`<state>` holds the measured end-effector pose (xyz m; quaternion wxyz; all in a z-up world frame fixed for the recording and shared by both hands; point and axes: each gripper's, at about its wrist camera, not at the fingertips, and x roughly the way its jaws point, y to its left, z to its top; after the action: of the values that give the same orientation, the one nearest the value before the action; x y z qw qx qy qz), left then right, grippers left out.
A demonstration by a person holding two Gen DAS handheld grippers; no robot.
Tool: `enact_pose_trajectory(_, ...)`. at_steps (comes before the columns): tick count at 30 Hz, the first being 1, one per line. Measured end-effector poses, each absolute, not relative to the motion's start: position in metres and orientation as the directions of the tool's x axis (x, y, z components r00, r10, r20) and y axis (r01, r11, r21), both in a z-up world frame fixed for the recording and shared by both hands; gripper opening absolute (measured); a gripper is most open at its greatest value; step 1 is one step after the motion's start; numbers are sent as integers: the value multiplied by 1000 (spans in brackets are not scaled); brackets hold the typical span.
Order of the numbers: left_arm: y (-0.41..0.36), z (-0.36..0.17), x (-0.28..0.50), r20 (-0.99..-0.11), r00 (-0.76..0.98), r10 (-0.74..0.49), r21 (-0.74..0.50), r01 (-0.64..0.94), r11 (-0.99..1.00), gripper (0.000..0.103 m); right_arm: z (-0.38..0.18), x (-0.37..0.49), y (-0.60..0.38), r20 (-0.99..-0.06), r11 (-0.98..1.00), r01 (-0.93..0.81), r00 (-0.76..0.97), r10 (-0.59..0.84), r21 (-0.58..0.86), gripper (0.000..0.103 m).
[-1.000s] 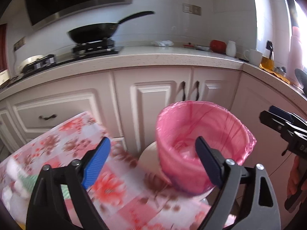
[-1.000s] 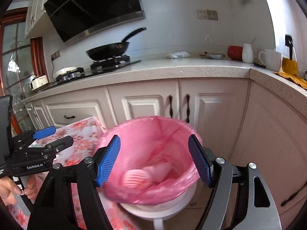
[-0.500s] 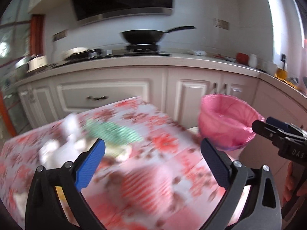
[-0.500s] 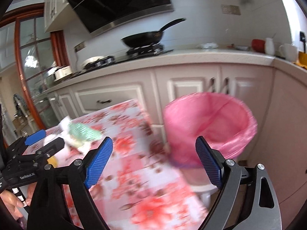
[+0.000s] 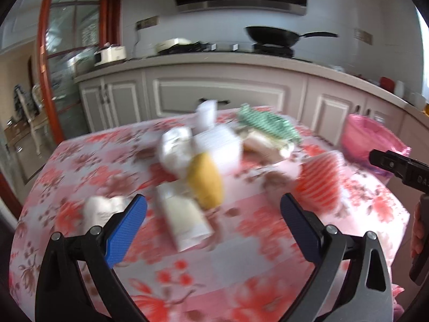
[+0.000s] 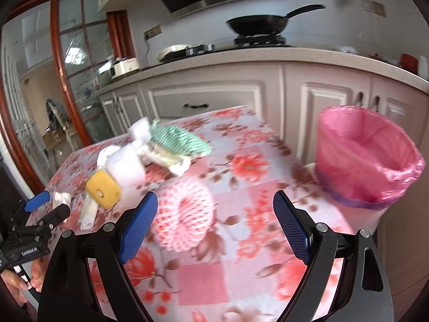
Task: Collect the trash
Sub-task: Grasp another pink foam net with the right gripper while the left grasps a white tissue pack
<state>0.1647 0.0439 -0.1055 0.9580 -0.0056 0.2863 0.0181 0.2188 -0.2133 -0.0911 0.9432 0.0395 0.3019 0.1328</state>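
Observation:
Trash lies on the floral tablecloth: a yellow sponge, a white carton, crumpled white paper, a white box, a green net and a pink foam net. My left gripper is open and empty above the carton. My right gripper is open and empty over the pink foam net. The bin with a pink liner stands beside the table's right edge.
Grey kitchen cabinets run behind the table, with a black pan on the hob. A glass door with a red frame is at the left. The left gripper shows at the right view's left edge.
Both grippers have swung left, away from the pink bin and over the table with the trash. Both stay open and empty.

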Motion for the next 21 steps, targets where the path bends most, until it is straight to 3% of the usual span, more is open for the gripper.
enact_pose_trajectory(6,72,-116,177,-587,808,47,-40,-87,995,95,-107,227,-193,-592,955,-255,750,296,155,83)
enact_pose_trajectory(21,64,-157,229,-710,699,88,17,-108,994,74,-128,259,-187,-624,951,-243,718,308,190,85)
